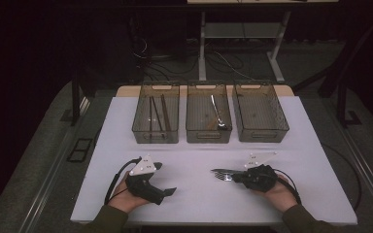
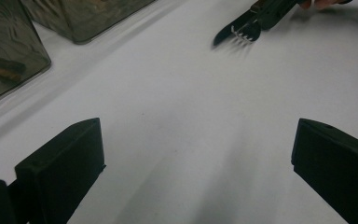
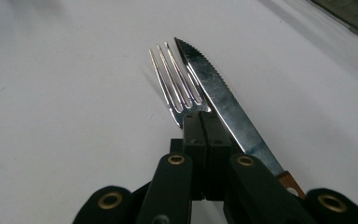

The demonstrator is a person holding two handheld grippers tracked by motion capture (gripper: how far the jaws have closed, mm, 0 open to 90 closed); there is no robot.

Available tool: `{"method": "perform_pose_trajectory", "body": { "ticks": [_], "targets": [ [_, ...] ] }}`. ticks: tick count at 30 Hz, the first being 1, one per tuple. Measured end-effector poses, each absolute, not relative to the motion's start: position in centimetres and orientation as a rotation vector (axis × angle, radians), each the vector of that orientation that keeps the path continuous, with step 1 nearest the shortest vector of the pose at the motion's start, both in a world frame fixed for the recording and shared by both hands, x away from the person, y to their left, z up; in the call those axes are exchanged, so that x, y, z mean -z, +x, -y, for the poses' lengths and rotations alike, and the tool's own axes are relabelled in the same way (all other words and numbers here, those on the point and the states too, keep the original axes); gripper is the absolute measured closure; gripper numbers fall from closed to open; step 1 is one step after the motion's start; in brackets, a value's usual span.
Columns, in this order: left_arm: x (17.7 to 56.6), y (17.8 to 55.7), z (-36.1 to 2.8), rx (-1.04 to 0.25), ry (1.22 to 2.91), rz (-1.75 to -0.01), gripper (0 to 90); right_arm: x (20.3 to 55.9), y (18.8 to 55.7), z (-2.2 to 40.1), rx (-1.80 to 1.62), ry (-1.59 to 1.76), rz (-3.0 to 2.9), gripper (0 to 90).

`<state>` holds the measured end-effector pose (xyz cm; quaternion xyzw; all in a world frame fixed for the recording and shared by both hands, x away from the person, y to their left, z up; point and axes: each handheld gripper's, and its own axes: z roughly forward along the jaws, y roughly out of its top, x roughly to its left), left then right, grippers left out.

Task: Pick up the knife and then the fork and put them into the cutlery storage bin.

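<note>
Fork [image 3: 177,84] and knife [image 3: 223,102] lie side by side on the counter [image 1: 199,194], tips toward 9 o'clock in the high view, pinched by the closed right hand-held gripper [image 1: 237,176]; left hand-held gripper [image 1: 167,192] gapes empty.

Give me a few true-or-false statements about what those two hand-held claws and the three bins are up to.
1. The right claw is shut on a fork. True.
2. A serrated knife lies right beside the fork. True.
3. The left claw grips a spoon. False: its jaws stand wide open over the bare white table, holding nothing.
4. All three bins have something in them. False: the right bin looks empty; the left bin holds dark sticks, seemingly chopsticks, the middle bin a shiny utensil.
5. The fork's tines point toward the left claw. True.
</note>
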<state>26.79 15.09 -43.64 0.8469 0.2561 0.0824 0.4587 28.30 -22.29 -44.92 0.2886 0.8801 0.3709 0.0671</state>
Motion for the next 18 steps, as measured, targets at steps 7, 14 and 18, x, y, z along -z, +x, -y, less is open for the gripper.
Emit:
{"method": "perform_pose_trajectory", "body": {
  "ticks": [7,14,18],
  "targets": [
    [43.6,26.8,-15.1,-0.202,2.085,-0.630,1.1,44.9,29.0,21.8,-1.113,0.886,-2.643,89.4],
    [43.6,26.8,-15.1,-0.202,2.085,-0.630,1.1,44.9,29.7,21.4,-1.096,0.907,-2.629,89.4],
    [43.6,26.8,-15.1,-0.200,2.085,-0.630,1.1,44.9,30.3,21.2,-1.082,0.922,-2.625,89.5]
  ]
}}
